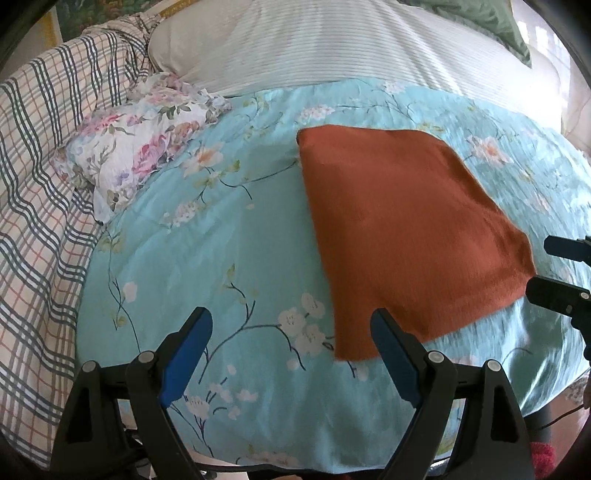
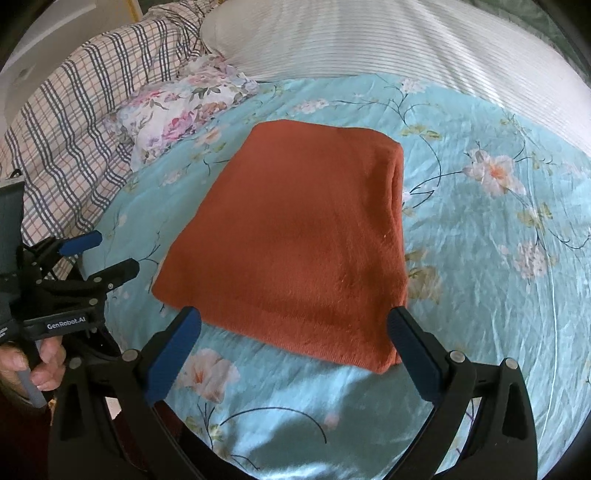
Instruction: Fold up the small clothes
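A rust-orange garment [image 1: 402,225] lies folded into a flat rectangle on the light blue floral bedspread [image 1: 221,236]; it fills the middle of the right wrist view [image 2: 303,240]. My left gripper [image 1: 291,325] is open and empty, hovering just left of the garment's near corner. My right gripper [image 2: 295,325] is open and empty, its fingers straddling the garment's near edge without gripping it. The right gripper also shows at the right edge of the left wrist view [image 1: 543,266]. The left gripper shows at the left in the right wrist view [image 2: 99,254].
A folded white floral garment [image 1: 140,147] lies at the far left of the bedspread. A plaid blanket [image 1: 37,206] is bunched along the left. A white ribbed pillow [image 1: 332,44] and a green cushion [image 1: 491,22] lie at the back.
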`<control>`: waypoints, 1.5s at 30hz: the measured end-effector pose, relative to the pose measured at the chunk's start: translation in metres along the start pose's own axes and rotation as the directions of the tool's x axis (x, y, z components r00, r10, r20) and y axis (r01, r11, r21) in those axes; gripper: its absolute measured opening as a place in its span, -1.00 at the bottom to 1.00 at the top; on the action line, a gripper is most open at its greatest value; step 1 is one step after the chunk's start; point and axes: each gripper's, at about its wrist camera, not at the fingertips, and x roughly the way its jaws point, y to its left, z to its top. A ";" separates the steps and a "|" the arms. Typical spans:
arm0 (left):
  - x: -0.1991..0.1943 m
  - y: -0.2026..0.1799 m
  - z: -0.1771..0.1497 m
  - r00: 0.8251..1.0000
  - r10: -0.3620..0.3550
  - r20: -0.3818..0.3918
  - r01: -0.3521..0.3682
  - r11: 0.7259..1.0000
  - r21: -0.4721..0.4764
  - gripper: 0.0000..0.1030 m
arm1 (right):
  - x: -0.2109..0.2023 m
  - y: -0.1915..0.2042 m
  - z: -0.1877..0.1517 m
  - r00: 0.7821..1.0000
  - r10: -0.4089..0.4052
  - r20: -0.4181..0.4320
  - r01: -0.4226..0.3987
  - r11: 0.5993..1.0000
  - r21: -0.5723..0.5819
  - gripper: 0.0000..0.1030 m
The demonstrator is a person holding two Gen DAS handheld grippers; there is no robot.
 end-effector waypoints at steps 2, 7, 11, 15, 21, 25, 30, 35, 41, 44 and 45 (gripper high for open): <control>-0.001 0.002 0.003 1.000 -0.006 0.000 0.006 1.000 -0.016 0.71 | 0.000 0.000 0.004 1.000 -0.012 0.002 0.012 1.000 0.002 0.96; -0.008 -0.002 0.001 1.000 -0.008 0.006 0.008 1.000 -0.008 0.71 | -0.006 0.000 0.006 1.000 -0.003 0.019 0.003 1.000 0.025 0.96; -0.011 -0.005 -0.003 1.000 0.001 0.011 -0.001 1.000 0.006 0.71 | -0.009 0.001 0.000 1.000 0.013 0.017 -0.014 0.999 0.036 0.96; -0.012 -0.007 -0.006 1.000 -0.001 0.006 0.001 1.000 0.015 0.71 | -0.008 0.001 -0.007 1.000 0.011 -0.002 -0.011 0.999 0.035 0.96; -0.013 -0.009 -0.008 1.000 -0.009 0.009 0.009 1.000 0.024 0.71 | -0.010 -0.001 -0.009 1.000 0.009 0.000 -0.009 0.999 0.036 0.96; -0.013 -0.012 -0.009 1.000 -0.017 0.008 0.016 0.999 0.038 0.71 | -0.014 0.000 -0.011 1.000 0.004 0.006 -0.004 0.999 0.040 0.96; -0.013 -0.012 -0.011 1.000 -0.026 0.005 0.026 0.998 0.049 0.71 | -0.016 -0.001 -0.011 1.000 0.005 0.006 -0.005 0.999 0.037 0.96; -0.011 -0.010 -0.010 0.999 -0.034 0.000 0.034 0.999 0.042 0.71 | -0.016 -0.003 -0.010 1.000 0.004 0.002 -0.004 0.999 0.033 0.96; -0.012 -0.008 -0.010 0.999 -0.041 0.000 0.041 0.998 0.038 0.71 | -0.016 -0.001 -0.010 1.000 0.005 0.001 -0.005 0.999 0.032 0.96; -0.012 -0.008 -0.010 0.999 -0.035 0.003 0.035 0.998 0.043 0.71 | -0.016 -0.002 -0.010 1.000 0.003 -0.003 -0.003 1.000 0.026 0.96; -0.012 -0.008 -0.010 0.999 -0.035 0.003 0.035 0.998 0.044 0.71 | -0.016 -0.002 -0.009 1.000 0.004 -0.005 -0.003 1.000 0.024 0.96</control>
